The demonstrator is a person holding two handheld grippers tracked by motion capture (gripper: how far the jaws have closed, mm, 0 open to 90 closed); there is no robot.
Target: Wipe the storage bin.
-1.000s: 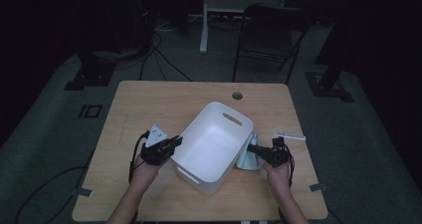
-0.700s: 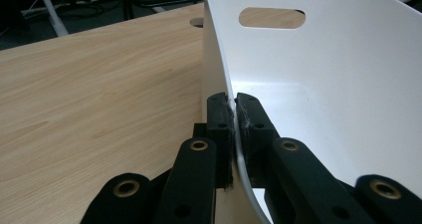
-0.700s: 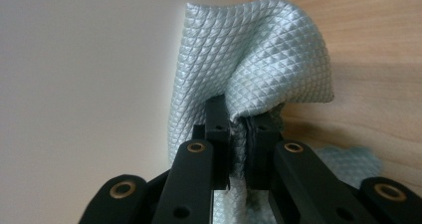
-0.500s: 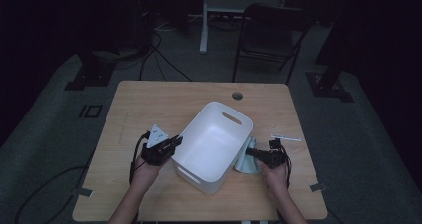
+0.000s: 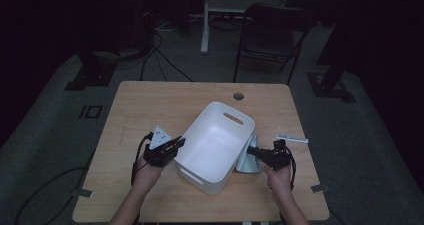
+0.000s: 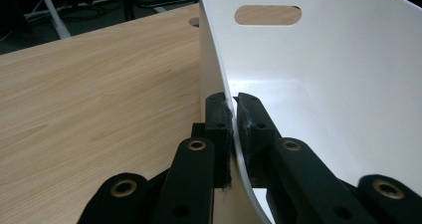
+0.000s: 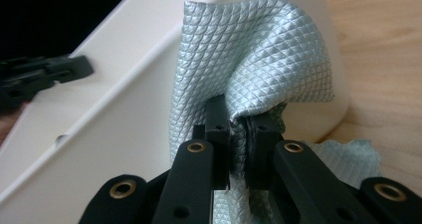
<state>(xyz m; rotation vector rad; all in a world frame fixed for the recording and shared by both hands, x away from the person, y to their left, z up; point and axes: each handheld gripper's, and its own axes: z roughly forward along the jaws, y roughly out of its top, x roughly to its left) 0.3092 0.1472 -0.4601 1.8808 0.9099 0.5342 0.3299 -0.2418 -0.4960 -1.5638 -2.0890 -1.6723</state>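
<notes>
A white bin (image 5: pixel 215 145) sits mid-surface (image 5: pixel 150 105), tilted. The left gripper (image 6: pixel 233 104) clamps the bin's near-left rim, one jaw inside, one outside. Against the bin's opposite outer wall, the right gripper (image 7: pixel 244 117) pinches a pale blue cloth (image 7: pixel 254 59).

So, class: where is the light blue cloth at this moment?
In the high view the cloth lies on the table's right side, against the white tub's outer right wall, pinched in the right gripper.
</notes>
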